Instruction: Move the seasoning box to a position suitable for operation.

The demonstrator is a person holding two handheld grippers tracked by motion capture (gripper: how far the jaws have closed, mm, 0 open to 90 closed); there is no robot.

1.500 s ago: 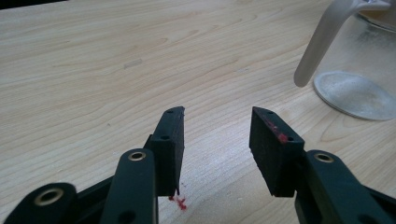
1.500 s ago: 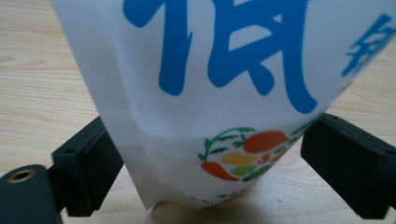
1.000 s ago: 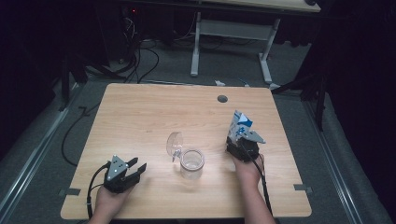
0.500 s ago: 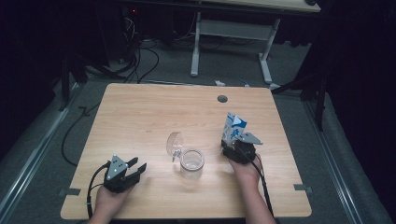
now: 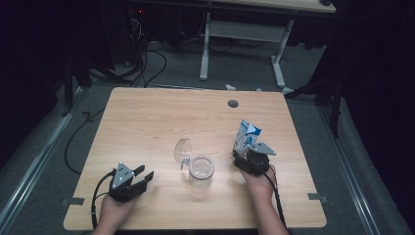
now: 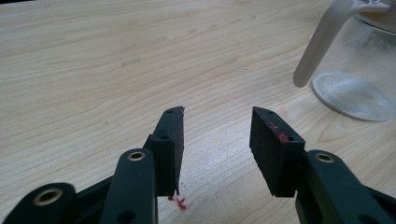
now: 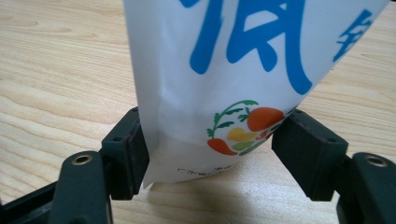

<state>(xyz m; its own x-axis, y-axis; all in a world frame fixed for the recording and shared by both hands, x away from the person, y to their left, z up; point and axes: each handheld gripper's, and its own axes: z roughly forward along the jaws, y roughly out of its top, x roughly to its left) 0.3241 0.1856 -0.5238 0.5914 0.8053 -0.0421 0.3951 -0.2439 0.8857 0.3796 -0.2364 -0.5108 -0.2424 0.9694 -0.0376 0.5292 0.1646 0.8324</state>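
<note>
A white pack (image 5: 247, 134) with blue lettering and a vegetable picture (image 7: 219, 84) leans left, right of the table's middle. My right gripper (image 5: 244, 154) (image 7: 210, 140) has it low between its pads, both touching its sides; the jaws have just been opening a little with the pack still between them. A clear glass jug (image 5: 201, 171) with its round lid (image 5: 183, 149) tipped open stands just left of the pack. Its frosted handle (image 6: 322, 42) and base (image 6: 355, 91) lie ahead and right of my left gripper (image 5: 144, 174) (image 6: 217, 126), which is open and empty near the front left.
The wooden table (image 5: 147, 122) has a round cable hole (image 5: 233, 104) near its far edge. Beyond it, on the dark floor, stand a white desk frame (image 5: 240, 34) and loose cables (image 5: 147, 58). Red specks (image 6: 178, 201) mark the wood under the left jaws.
The right hand and the pack have shifted a little to the left, nearer the jug. The left gripper has stayed where it was.
</note>
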